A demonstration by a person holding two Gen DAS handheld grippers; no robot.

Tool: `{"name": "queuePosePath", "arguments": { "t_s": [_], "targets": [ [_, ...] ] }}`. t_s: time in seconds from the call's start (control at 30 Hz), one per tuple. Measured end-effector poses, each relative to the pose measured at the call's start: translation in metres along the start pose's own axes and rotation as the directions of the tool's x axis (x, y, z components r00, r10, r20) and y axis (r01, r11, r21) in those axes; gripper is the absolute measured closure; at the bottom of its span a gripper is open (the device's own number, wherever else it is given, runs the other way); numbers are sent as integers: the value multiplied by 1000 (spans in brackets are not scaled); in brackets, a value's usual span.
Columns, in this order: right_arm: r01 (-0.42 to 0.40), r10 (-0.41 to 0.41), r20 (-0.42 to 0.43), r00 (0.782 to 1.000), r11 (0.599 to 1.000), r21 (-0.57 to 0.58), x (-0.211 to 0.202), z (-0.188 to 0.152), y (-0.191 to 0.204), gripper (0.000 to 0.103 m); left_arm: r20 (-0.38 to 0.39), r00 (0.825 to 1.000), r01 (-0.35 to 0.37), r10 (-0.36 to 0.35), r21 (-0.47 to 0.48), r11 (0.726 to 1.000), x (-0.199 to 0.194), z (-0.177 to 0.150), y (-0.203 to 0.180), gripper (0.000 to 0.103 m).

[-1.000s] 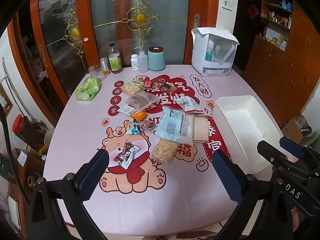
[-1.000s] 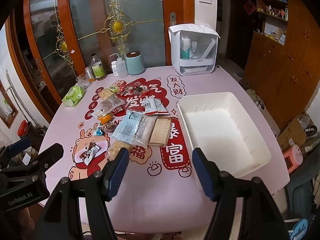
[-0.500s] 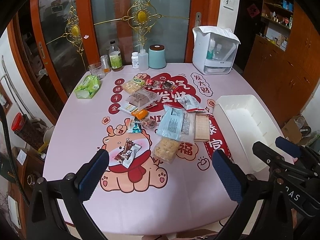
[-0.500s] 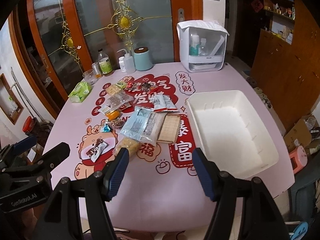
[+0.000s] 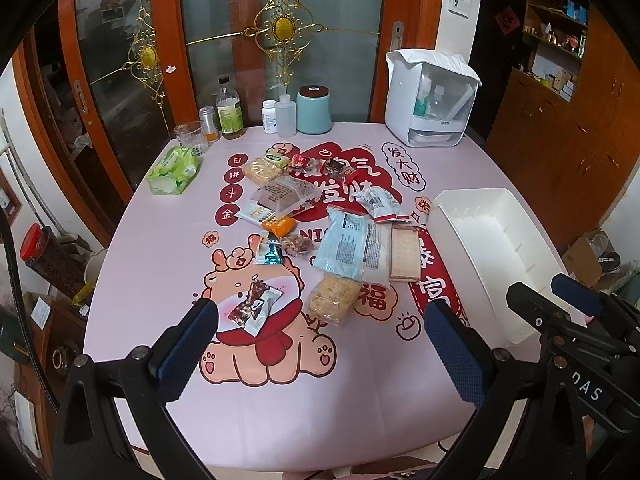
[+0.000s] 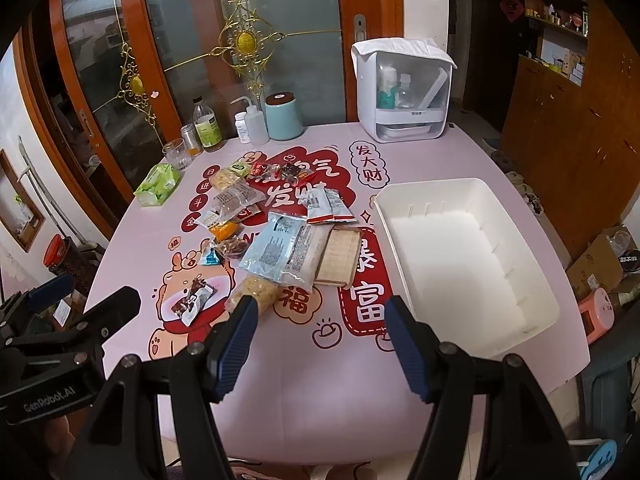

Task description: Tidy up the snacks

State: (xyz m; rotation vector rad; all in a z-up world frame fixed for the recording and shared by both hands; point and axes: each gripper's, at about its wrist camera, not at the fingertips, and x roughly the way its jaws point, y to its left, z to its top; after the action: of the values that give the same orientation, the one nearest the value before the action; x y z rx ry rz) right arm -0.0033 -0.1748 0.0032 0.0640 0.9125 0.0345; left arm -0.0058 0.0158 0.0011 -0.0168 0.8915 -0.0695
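Both grippers are hovering over the near edge of the desk, nothing picked yet. Left gripper fingers are standing wide apart, empty. Right gripper fingers are standing partly spread, narrower than the left, also empty.

Snacks are lying in a loose pile mid-desk, running toward the far edge. White bin is sitting empty along the right edge, just beside the pile.

Handling, judged from looks:
- Pale blue bag and the clear pack overlapping it: light, floppy film, likely slick. Better pinching a sealed edge seam than the belly.
- Cracker sleeve: stiff but brittle inside; taking it across the short width with a light squeeze.
- Puffed rice bar: nearest the fingers, crumbly, wrapper crinkly; gripping the long sides.
- Small dark candy wrappers near the left gripper: tiny, flat, hard to get under; twisted wrapper ends are looking like the best hold.
- Small red sweets toward the far edge: same issue, one at a time.

Risk: overlapped packs are likely dragging neighbours along when lifted.
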Motion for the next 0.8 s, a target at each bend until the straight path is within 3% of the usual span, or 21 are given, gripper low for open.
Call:
{"name": "queuePosePath", "arguments": {
  "t_s": [0.53, 0.73, 0.8],
  "targets": [
    [-9, 9, -2, 1000, 1000, 0, 2, 3, 8, 37, 5, 1000, -2, 2, -5, 1000, 5, 5, 10, 1],
    [-33, 33, -2, 999, 999, 1, 7, 5, 16, 37, 21, 1000, -14, 14, -30, 999, 9, 13, 38, 1],
    [-41, 41, -9, 999, 999, 0, 11, 6, 21, 37, 32, 998, -50, 51, -29, 998, 12, 16, 53, 1]
  ]
}}
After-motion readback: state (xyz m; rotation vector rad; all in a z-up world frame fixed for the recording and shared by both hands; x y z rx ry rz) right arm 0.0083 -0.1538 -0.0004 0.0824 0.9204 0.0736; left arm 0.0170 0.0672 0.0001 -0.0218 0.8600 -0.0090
